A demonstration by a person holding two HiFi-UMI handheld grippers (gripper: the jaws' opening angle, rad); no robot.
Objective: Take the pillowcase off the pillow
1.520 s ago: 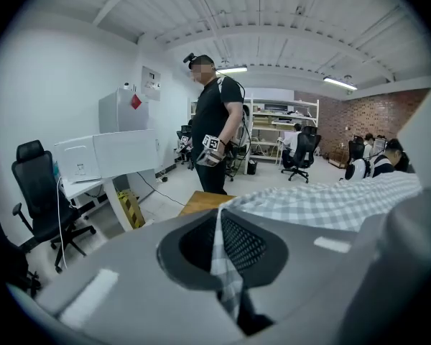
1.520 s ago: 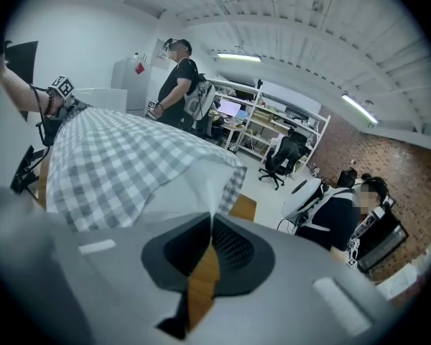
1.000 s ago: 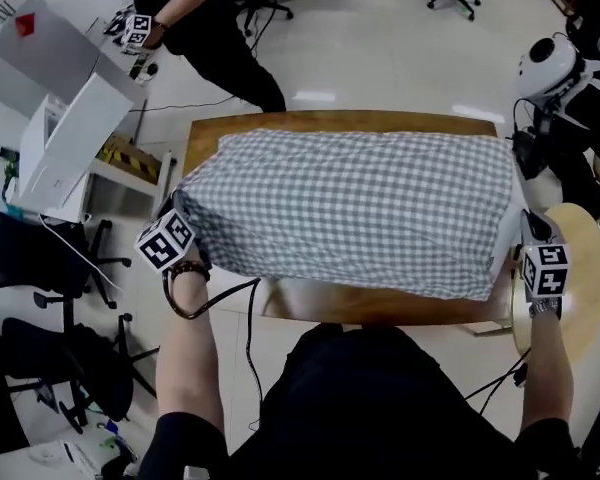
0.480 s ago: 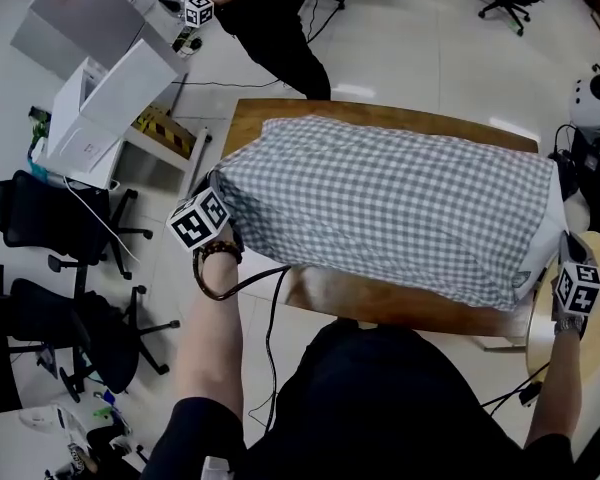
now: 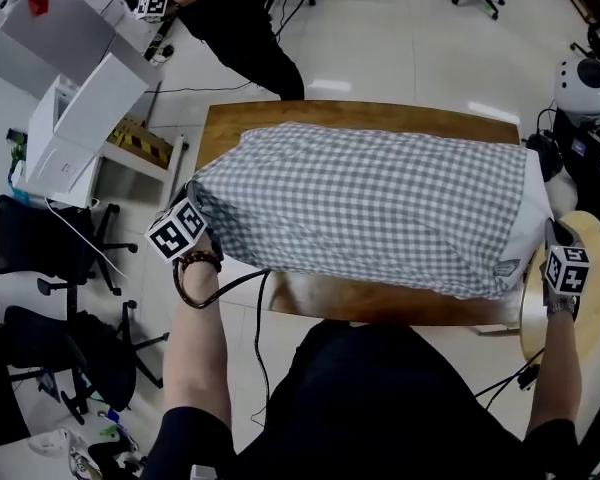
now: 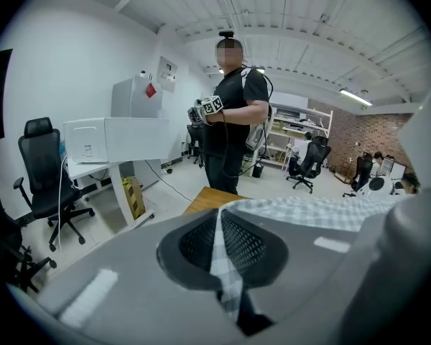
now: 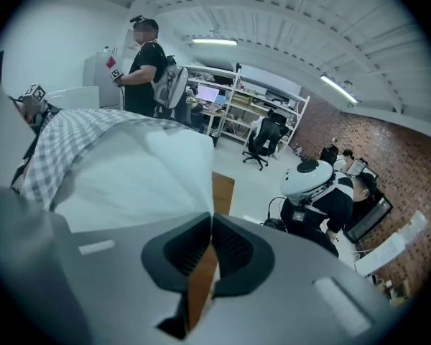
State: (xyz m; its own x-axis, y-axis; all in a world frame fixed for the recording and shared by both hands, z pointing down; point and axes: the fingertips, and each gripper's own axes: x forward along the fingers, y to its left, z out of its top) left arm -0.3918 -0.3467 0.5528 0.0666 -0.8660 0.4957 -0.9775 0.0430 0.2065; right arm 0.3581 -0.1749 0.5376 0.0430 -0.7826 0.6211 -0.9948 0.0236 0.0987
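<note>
Both arms reached forward, spread wide apart. The left forearm (image 5: 195,353) was bare, a beaded band (image 5: 196,265) at its wrist. The left gripper (image 6: 217,221) tilted downward, jaws clamped on a strip of pillowcase (image 6: 225,266) running between them. The right gripper (image 7: 210,225), likewise tilted down, pinched the white pillow (image 7: 144,171) edge at its jaw tips

Pillow: white stuffed pillow (image 5: 536,203) shows only its right end; the rest lies inside the grey-and-white checked fabric pillowcase (image 5: 370,203).
Tabletop: brown wooden tabletop (image 5: 380,303) mostly covered, bare only along its edges.
Bystander: person in black (image 5: 242,23) cut off by the head view's top edge.
</note>
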